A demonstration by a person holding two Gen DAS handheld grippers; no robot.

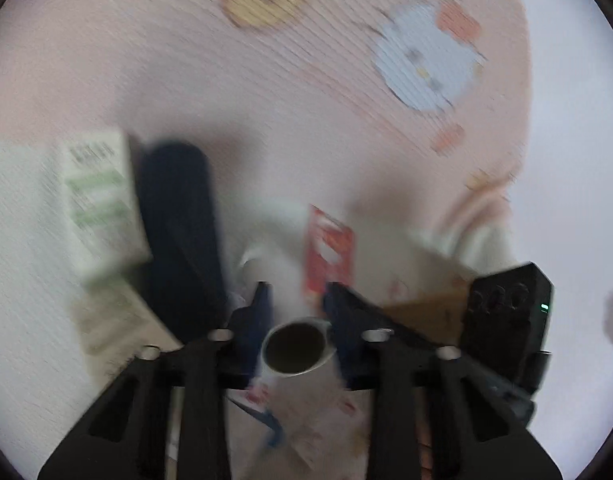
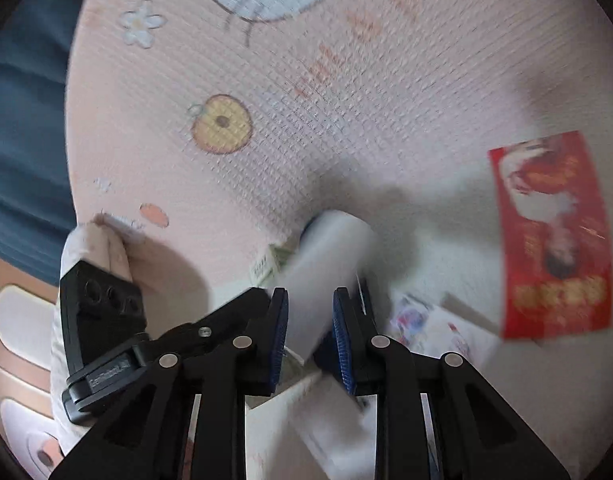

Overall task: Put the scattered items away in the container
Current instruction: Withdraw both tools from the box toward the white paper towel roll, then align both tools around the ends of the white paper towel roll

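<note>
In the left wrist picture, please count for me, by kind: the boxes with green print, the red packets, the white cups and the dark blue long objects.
Box with green print: 1
Red packet: 1
White cup: 1
Dark blue long object: 1
Total: 4

No lettering can be read in either view. The red packet (image 2: 552, 236) carries a gold line of characters near its lower end, smeared by blur. The white box with green bands (image 1: 98, 200) has dark print along its top and the pink mat (image 2: 306, 100) faint reddish letters, all illegible.
</note>
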